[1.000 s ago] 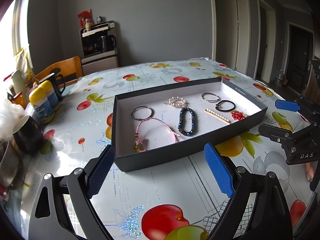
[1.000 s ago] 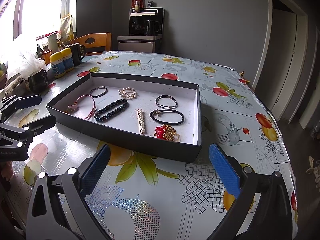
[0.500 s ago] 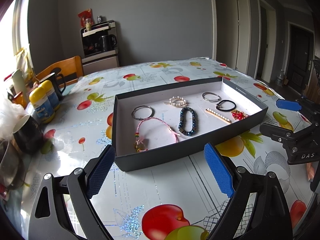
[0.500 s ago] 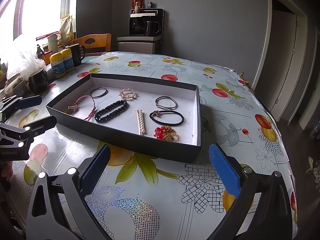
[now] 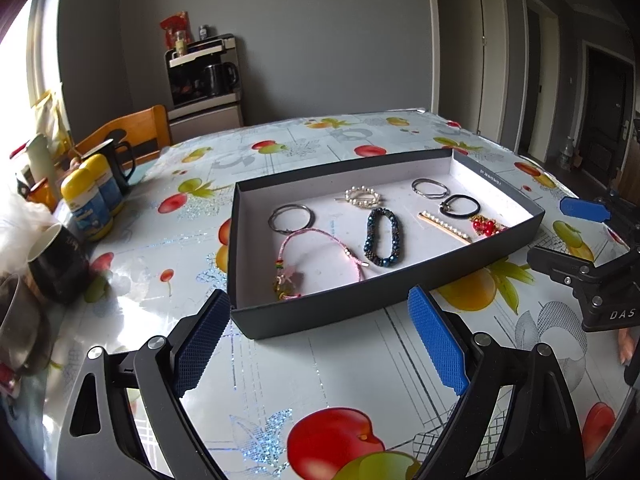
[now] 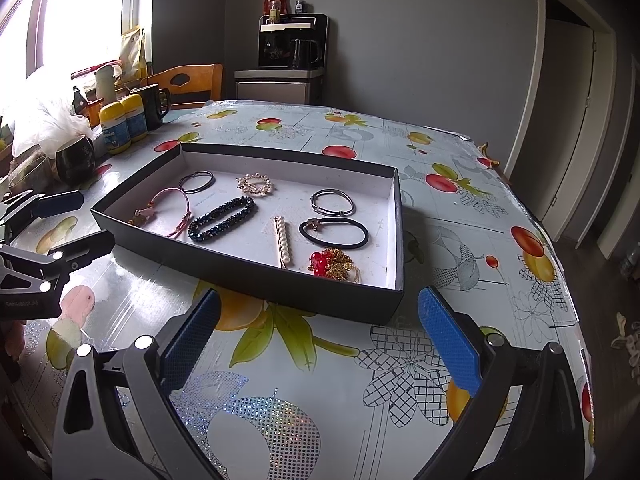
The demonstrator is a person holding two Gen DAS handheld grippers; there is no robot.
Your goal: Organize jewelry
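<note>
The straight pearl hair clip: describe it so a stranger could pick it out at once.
Find the shallow black tray with the white floor on the fruit-print table. Toward its right end, between the dark blue beaded bracelet and the black hair tie, lies the pearl hair clip. It is the only straight piece there: a single row of white pearls on a gold bar, among loops.

I am seeing the tray (image 5: 400,296) lying on the table (image 5: 304,376) just ahead of my left gripper (image 5: 320,340), with my right gripper (image 5: 576,240) sitting off to its right, beside the tray's right end. Inside the tray, the cord bracelet (image 5: 320,252) is lying nearest on the left, the beaded bracelet (image 5: 383,236) to its right, the pearl clip (image 5: 444,226) further right. Mugs (image 5: 56,264) and bottles (image 5: 86,208) are standing far left.
</note>
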